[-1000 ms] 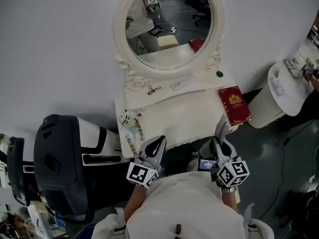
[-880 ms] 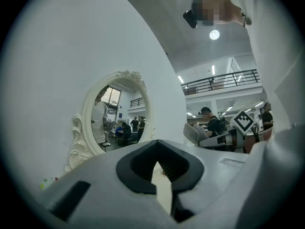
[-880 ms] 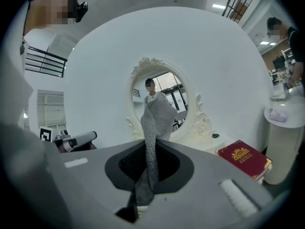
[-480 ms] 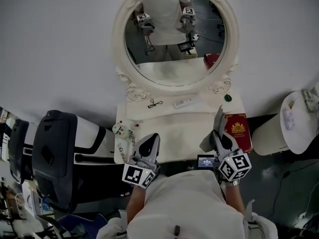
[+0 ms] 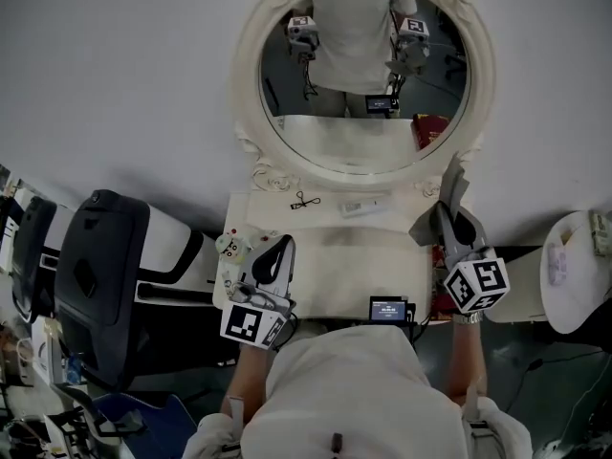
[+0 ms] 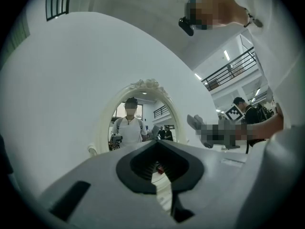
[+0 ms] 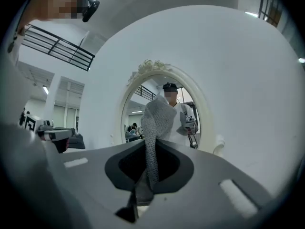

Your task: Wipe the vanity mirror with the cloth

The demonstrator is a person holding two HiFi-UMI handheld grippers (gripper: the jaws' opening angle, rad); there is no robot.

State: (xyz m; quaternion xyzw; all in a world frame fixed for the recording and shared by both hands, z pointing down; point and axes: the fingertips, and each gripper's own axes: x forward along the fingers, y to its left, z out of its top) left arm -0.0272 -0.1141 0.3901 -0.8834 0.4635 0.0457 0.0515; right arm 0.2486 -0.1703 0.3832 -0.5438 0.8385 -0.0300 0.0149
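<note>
Holding the grey knitted cloth (image 5: 448,202) clamped upright in the closed right gripper (image 5: 459,232) beside the oval white-framed vanity mirror (image 5: 354,137), resting the closed, empty left gripper (image 5: 274,256) low over the white dressing table (image 5: 325,247), seemingly not yet touching glass, leaving all wiping undone.

One vanity mirror (image 5: 335,146). Below it, one table (image 5: 354,251) and two grippers: left gripper (image 5: 278,246), right gripper (image 5: 457,220). One cloth (image 5: 451,187). Just under the mirror, one black clip (image 5: 304,201) and one white bar (image 5: 365,206). Lower left of the mirror, one dark chair (image 5: 96,275); lower right, one white bin (image 5: 574,275).
</note>
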